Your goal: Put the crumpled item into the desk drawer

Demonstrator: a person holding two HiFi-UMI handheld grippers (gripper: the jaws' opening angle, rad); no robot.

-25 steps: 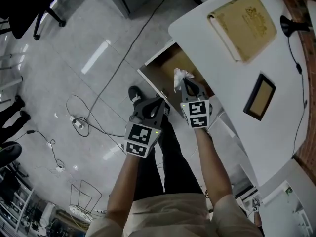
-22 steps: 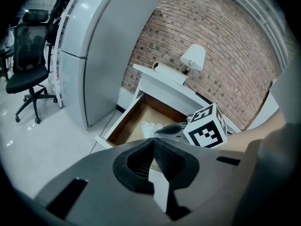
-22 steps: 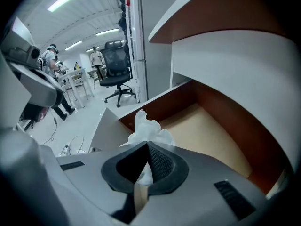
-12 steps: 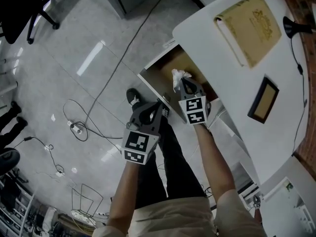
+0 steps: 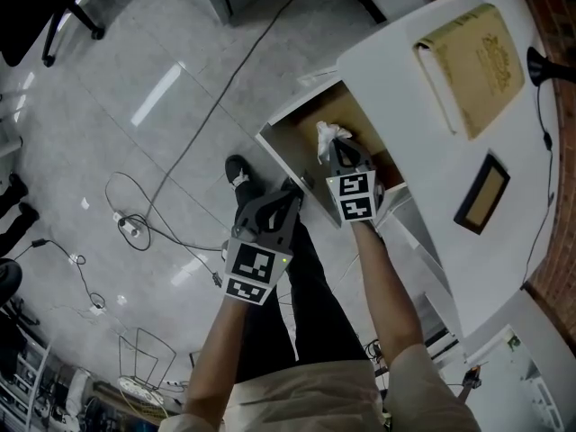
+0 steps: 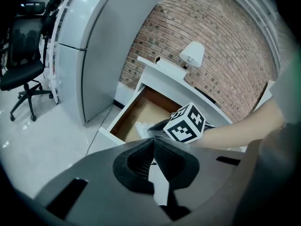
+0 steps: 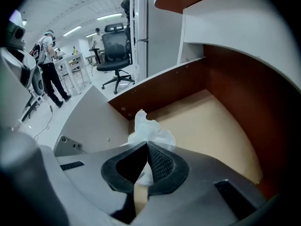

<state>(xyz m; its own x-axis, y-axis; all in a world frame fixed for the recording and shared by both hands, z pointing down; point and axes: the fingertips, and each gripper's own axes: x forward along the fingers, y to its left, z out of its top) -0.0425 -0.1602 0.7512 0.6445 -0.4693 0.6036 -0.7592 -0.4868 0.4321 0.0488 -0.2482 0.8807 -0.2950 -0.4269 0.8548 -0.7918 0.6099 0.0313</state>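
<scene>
My right gripper (image 5: 335,154) is shut on a white crumpled tissue (image 5: 330,134), which it holds over the front part of the open desk drawer (image 5: 297,126). In the right gripper view the tissue (image 7: 148,130) sticks out past the closed tips (image 7: 146,146), above the drawer's tan wooden floor (image 7: 207,121). My left gripper (image 5: 289,192) hangs shut and empty outside the drawer, just before its white front panel. The left gripper view shows its tips (image 6: 153,141) pressed together, with the tissue (image 6: 142,127) and the drawer (image 6: 136,108) beyond them.
The white desk (image 5: 405,52) carries a tan book (image 5: 474,61), a dark frame (image 5: 481,193) and a black lamp base (image 5: 544,64). Cables and a power strip (image 5: 132,229) lie on the tiled floor. A grey cabinet (image 6: 94,41) and an office chair (image 6: 23,51) stand to the left.
The head view has shifted a little. My right gripper still holds the tissue over the drawer's front; my left gripper has dropped slightly lower and stays shut.
</scene>
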